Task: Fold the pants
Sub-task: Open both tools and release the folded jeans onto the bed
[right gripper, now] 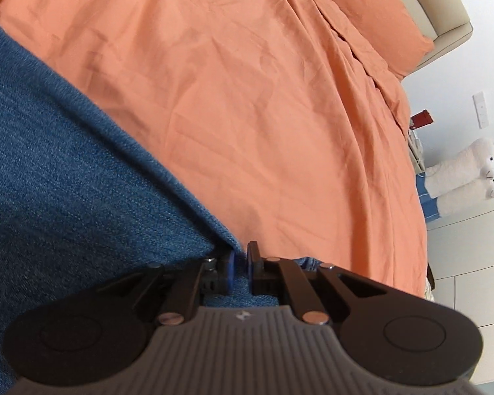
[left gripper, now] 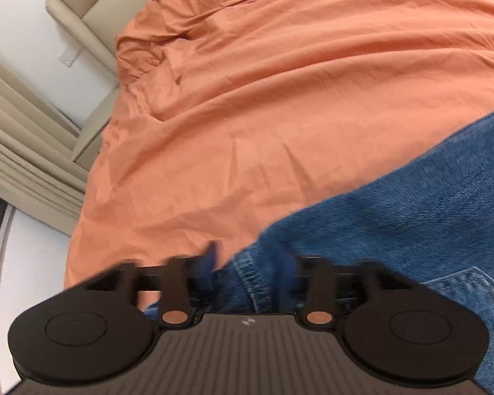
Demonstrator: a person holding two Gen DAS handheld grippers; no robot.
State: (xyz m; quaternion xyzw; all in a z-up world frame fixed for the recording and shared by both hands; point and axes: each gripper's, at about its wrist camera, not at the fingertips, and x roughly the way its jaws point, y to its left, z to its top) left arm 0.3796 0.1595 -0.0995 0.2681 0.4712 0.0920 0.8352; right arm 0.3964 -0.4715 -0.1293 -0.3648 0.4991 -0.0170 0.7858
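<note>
Blue denim pants (left gripper: pixel 411 217) lie on an orange bedsheet (left gripper: pixel 280 98). In the left wrist view my left gripper (left gripper: pixel 252 263) stands open over the waistband, its blurred fingers (left gripper: pixel 210 256) wide apart with denim between them. A back pocket (left gripper: pixel 471 293) shows at lower right. In the right wrist view the pants (right gripper: pixel 66 164) fill the left side. My right gripper (right gripper: pixel 242 263) is nearly closed on the edge of the denim, its blue pads (right gripper: pixel 229 270) pinching a fold of the cloth.
The orange sheet (right gripper: pixel 263 98) covers the bed. A beige headboard (left gripper: pixel 82 16) and white wall are at the left. An orange pillow (right gripper: pixel 378 16) lies at the far right. White plush toys (right gripper: pixel 464 171) and a bedside stand are beyond the bed's right edge.
</note>
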